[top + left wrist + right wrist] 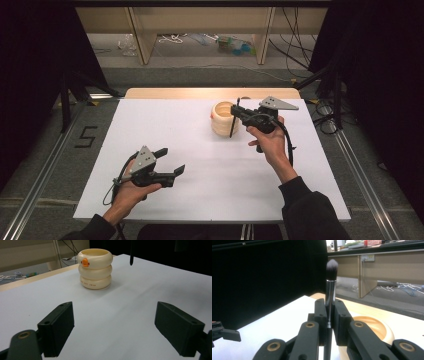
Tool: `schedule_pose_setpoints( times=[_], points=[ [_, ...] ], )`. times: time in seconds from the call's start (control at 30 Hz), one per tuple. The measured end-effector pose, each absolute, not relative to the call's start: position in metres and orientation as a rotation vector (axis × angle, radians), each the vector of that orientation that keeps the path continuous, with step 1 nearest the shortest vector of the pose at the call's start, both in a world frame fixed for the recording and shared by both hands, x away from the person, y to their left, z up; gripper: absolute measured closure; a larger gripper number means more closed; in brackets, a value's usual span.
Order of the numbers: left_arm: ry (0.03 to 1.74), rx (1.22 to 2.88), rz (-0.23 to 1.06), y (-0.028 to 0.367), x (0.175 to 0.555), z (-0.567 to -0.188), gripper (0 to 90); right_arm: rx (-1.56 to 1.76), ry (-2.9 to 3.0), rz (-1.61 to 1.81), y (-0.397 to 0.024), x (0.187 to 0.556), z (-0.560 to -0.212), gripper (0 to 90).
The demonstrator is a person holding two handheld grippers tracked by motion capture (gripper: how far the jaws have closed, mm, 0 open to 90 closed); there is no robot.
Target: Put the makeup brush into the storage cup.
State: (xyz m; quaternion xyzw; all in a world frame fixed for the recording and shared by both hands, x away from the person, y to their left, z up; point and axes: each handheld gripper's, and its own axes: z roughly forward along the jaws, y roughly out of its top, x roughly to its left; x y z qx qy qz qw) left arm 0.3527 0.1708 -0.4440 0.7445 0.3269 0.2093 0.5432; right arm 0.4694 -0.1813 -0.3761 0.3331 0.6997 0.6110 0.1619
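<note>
Cream plastic, stacked in three fat rings with an orange beak on the top one: that is the holder [223,118], standing toward the far edge of the white tabletop [150,130], right of its middle. From the high view the right gripper [235,116] hangs just beside the holder's right rim, clamped on a makeup brush [233,124] held close to upright, handle end pointing down and a little outside the opening. The left gripper [170,161] rests well apart near the near-left corner, jaws spread and empty.

In the left gripper view the holder [95,268] sits straight ahead past its open jaws, and the brush's dark handle tip [131,253] hangs just to the right of the holder, above the tabletop.

In the right gripper view the brush [330,287] stands bristles-up between the closed pads, with the holder's mouth [372,327] below and to one side. My guess is the coming move needs a short shift over that mouth, then straight down.
</note>
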Motion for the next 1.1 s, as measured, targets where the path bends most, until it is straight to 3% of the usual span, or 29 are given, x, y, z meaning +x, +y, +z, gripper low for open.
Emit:
schedule_pose_setpoints(
  times=[1.1],
  points=[
    [0.791,1.762,0.500,0.171,0.356,-0.445,15.9,0.986,1.967,1.679,-0.180,0.504,-0.362,83.5]
  ],
)
